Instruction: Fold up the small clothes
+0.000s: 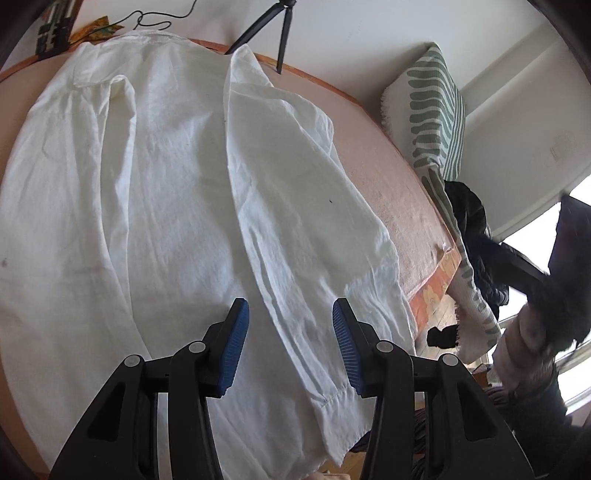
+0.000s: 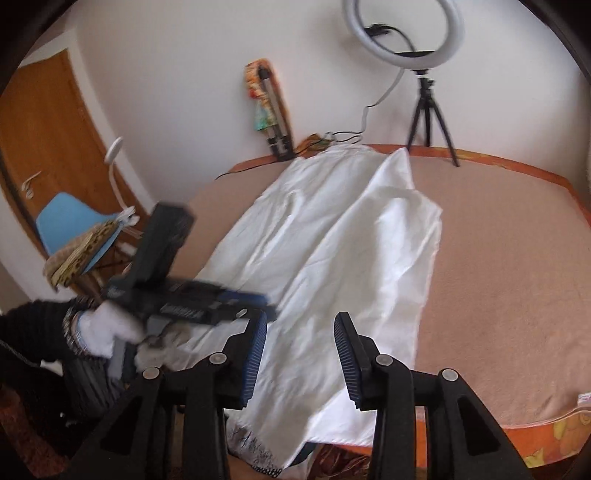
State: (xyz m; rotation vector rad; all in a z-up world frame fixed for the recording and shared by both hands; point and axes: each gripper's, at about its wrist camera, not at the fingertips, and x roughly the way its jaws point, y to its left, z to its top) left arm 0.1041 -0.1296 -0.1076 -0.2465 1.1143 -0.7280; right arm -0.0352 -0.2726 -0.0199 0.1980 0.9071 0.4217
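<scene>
Left wrist view: left gripper (image 1: pixel 290 314) spread wide, ribbed blue pads empty, above a crinkled white shirt (image 1: pixel 166 192) spread flat across the peach, nubby bed (image 1: pixel 391 192) to its near edge.

Right wrist view: right gripper (image 2: pixel 300 326) likewise spread, empty, over the shirt's hem (image 2: pixel 332 417) overhanging the near edge.

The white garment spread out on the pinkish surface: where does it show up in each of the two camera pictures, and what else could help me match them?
Left wrist view: the white garment fills the left and centre, running under the open left gripper.
Right wrist view: it lies in the middle as a long strip toward the wall, with the open right gripper above its near end.
Shared landmark: the black tripod at the far edge.
</scene>
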